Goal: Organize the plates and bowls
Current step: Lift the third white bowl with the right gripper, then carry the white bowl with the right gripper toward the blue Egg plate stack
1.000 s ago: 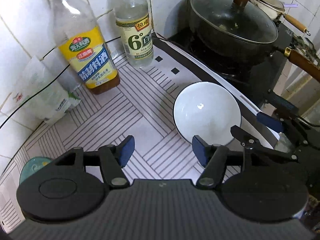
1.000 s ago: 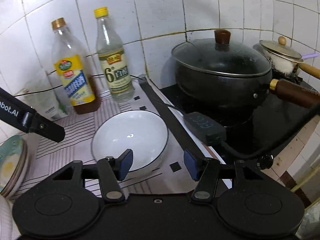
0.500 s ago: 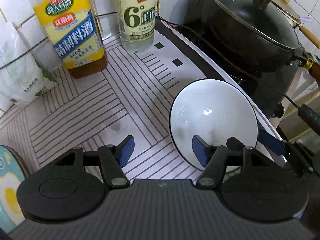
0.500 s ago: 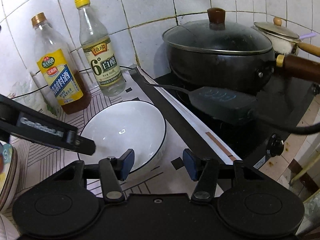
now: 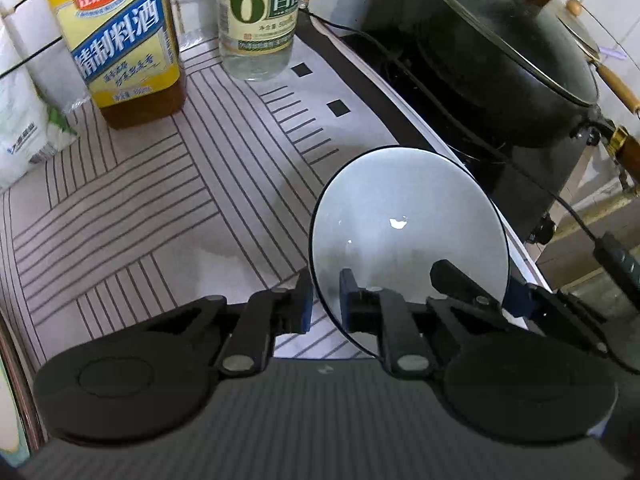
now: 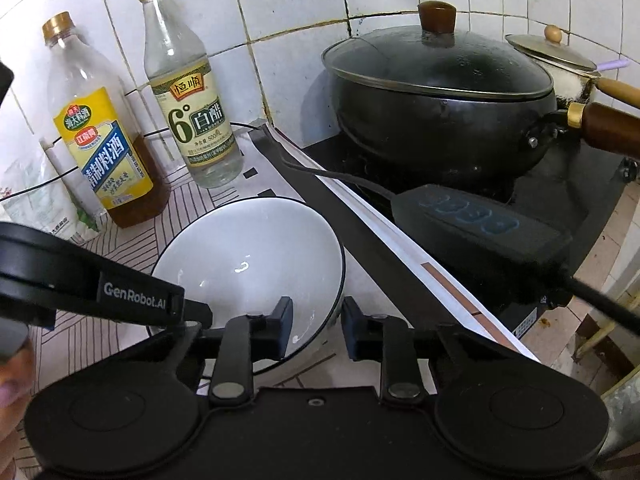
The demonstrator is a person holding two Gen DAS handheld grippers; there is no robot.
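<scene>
A white bowl [image 5: 408, 232] with a thin dark rim stands on the striped counter mat [image 5: 140, 200] beside the stove. My left gripper [image 5: 325, 306] points steeply down and is shut on the bowl's left rim, one pad inside and one outside. In the right wrist view, the bowl [image 6: 248, 256] has its right rim between the fingers of my right gripper [image 6: 316, 326]. Those jaws are closing, and a strip of the bowl's white inside still shows between the inner pad and the rim. From the left wrist view, the right gripper [image 5: 486, 292] straddles the bowl's far rim.
A cooking wine bottle [image 5: 120, 40] and a vinegar bottle [image 5: 260, 12] stand against the tiled wall. A lidded black wok [image 6: 432, 92] sits on the stove, a small pot [image 6: 560, 60] behind it. A cable's control box [image 6: 480, 224] hangs near the stove edge. A plastic bag [image 5: 20, 120] lies left.
Both grippers came down onto the bowl. The left jaws went from wide to clamped on its left rim. The right jaws narrowed around the opposite rim.
</scene>
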